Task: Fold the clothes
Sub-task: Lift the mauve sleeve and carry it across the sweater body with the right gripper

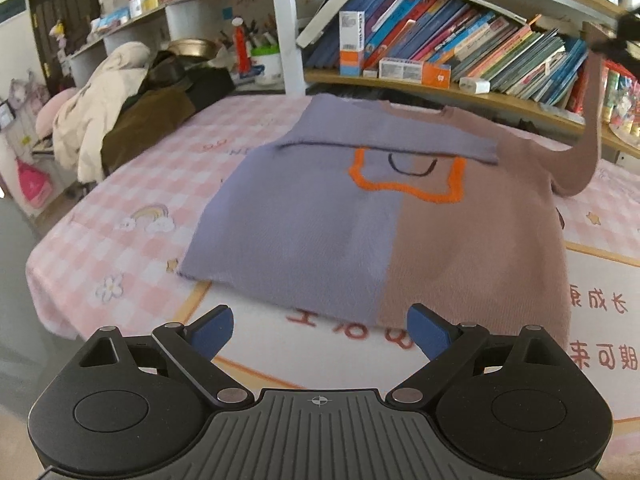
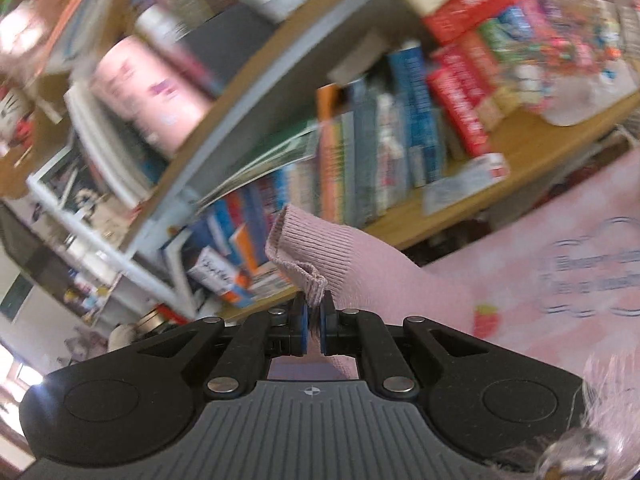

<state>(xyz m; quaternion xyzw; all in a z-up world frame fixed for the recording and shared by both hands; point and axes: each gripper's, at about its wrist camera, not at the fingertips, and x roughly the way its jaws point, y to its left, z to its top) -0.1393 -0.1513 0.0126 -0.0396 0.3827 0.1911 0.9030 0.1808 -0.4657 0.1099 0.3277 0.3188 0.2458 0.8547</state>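
**Brown sleeve pinched and raised**

My right hand-held gripper pinches the ribbed brown sleeve cuff, raised at the frame's upper right. My left hand-held gripper is spread, empty. The lilac-and-brown knitted sweater lies mid-frame on the pink checked bed.

Home bedroom — pink checked bedsheet, crowded bookshelves, piled coats.

You have open bed left of the sweater and bare cover in front of it. A heap of clothes blocks the far left corner. The bookshelf walls the far side, close behind the raised sleeve.
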